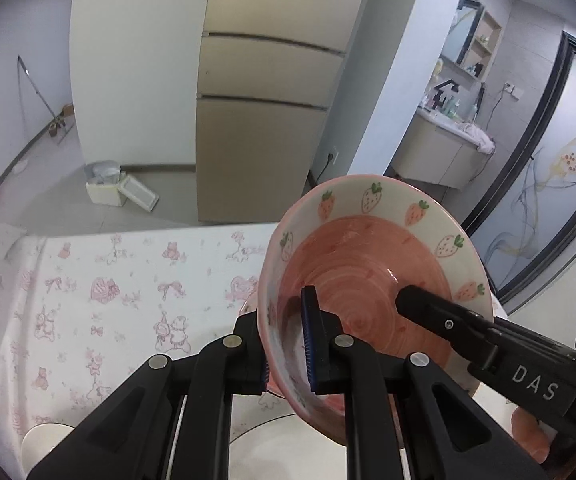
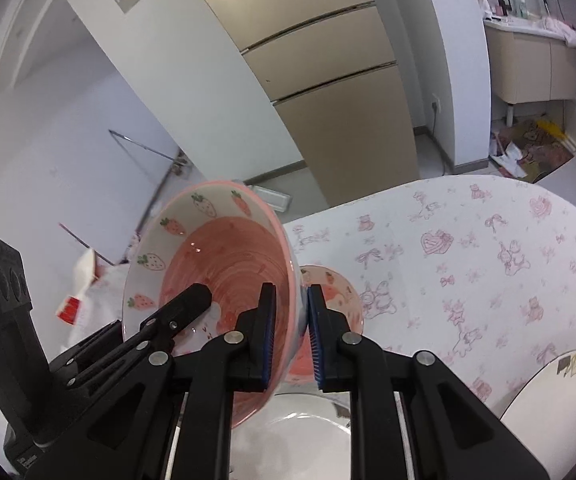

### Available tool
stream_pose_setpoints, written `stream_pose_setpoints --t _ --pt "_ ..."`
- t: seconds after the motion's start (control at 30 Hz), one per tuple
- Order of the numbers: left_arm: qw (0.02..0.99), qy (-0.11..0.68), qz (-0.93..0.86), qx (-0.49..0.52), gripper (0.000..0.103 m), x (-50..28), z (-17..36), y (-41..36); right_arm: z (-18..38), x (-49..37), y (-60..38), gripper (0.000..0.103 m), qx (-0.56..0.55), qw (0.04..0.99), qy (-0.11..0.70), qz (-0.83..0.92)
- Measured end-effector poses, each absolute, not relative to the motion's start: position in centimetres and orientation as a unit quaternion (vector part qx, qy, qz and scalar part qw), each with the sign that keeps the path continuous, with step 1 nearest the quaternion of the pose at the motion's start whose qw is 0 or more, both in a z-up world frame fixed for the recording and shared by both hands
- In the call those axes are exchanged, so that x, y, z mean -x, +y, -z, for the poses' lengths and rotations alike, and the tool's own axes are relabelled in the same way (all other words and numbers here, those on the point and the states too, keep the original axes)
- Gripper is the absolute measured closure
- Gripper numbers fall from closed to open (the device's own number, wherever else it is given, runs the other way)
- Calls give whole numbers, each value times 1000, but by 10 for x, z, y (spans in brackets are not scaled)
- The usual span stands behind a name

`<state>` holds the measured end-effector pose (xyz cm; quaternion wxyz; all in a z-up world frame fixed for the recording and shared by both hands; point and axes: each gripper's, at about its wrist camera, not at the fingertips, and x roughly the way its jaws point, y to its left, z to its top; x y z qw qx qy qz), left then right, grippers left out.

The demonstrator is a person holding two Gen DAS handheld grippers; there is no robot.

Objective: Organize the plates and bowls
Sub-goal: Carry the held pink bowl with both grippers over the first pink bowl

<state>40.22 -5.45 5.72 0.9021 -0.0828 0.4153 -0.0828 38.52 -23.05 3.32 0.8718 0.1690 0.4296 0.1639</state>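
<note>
A pink bowl (image 1: 367,264) with strawberries painted around its white rim hangs tilted above the table, held from both sides. My left gripper (image 1: 288,344) is shut on its left wall, one blue pad inside and the other finger behind the wall. In the right wrist view my right gripper (image 2: 292,332) is shut on the bowl's (image 2: 224,264) right wall. Each view shows the other gripper's black finger reaching into the bowl. A second pink strawberry dish (image 2: 337,294) sits on the table just beyond and below the held bowl.
The table wears a white cloth with pink prints (image 1: 108,288). A white plate (image 2: 299,428) lies right under the grippers, and a plate with a cartoon print (image 2: 559,396) at the near right. A white round dish (image 1: 44,440) sits near left. Cabinets (image 1: 264,120) stand beyond the far edge.
</note>
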Motion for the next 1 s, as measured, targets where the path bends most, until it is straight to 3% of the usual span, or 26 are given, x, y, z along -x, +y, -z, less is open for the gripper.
stream_pose_setpoints --t 0.57,1.0 --pt "875 473 68 77 89 -433 5 -46 16 -409 -208 90 -122 864 469 -136" --pt "875 471 86 76 89 -440 22 -59 23 -414 -212 90 -89 866 478 -119"
